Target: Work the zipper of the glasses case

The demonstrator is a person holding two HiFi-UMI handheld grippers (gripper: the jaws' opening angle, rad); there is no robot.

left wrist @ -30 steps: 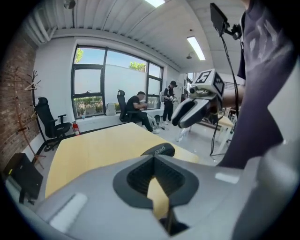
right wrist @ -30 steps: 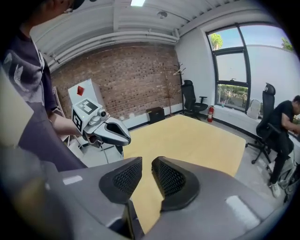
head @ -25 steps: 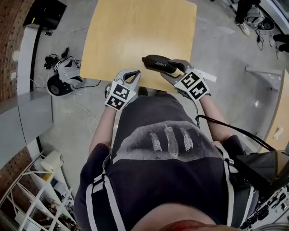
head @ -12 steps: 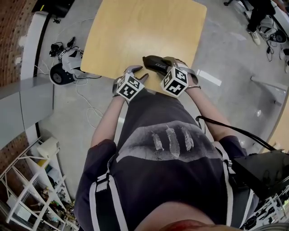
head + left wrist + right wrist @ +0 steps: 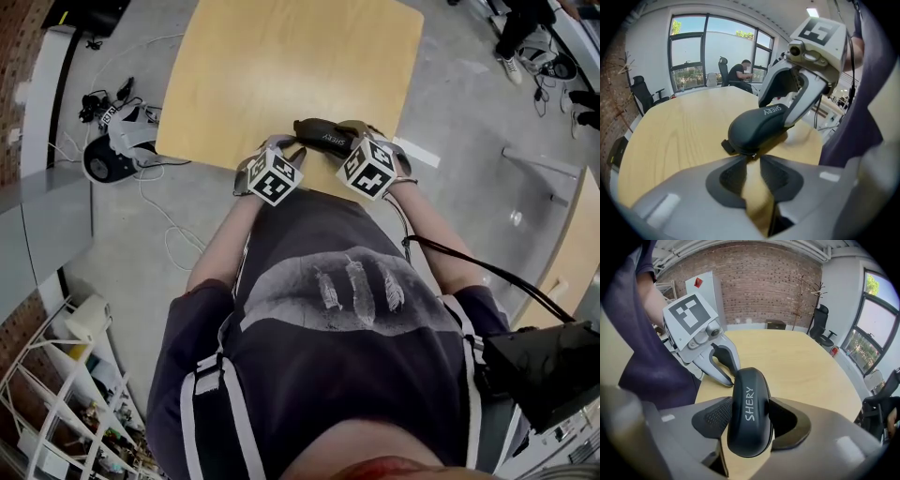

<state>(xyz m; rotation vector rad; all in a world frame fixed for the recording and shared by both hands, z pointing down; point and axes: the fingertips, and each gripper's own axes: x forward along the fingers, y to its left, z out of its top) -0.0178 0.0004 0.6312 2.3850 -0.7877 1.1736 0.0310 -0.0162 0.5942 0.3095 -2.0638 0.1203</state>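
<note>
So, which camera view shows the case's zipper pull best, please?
The left gripper view: the small metal zipper pull shows at the glasses case's near end. The right gripper view shows only the case's lettered top; the head view shows it too small.

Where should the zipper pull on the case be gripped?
Pinch the small pull hanging under the case's rounded end. Come in low along the table from that end: the pull seems to point that way, just above the wood, and the case's bulge covers it from above.
</note>
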